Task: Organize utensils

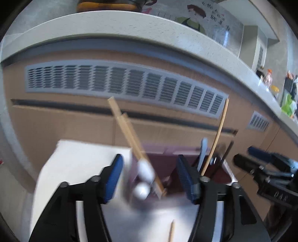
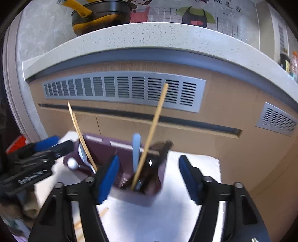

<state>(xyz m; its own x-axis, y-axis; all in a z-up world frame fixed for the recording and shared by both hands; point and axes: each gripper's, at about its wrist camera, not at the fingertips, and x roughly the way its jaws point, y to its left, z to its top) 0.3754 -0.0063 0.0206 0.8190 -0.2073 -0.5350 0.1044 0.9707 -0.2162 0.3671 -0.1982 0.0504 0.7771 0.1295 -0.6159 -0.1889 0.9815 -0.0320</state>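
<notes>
Backdrop: speckled grey counter ledge up top, tan cabinet fronts with a long slatted vent under it, and a black-and-yellow pan sitting on the ledge.
Worktop: white worktop in front of the cabinets, pretty blurry in both views.
Holder: dark purple utensil holder stands on the worktop, split into compartments.
Right side contents: one wooden chopstick leaning up and to the right, a pale blue handle and some dark utensils, too smeared to name.
Left side contents: pair of wooden chopsticks tilted left, plus white rounded spoon ends.
Loose bit: another chopstick tip lies on the worktop near the camera.
Left tool: blue pads apart, nothing pinched, holder's left compartment between them.
Right tool: also spread wide, gripping nothing, straddling the holder's right side.
</notes>
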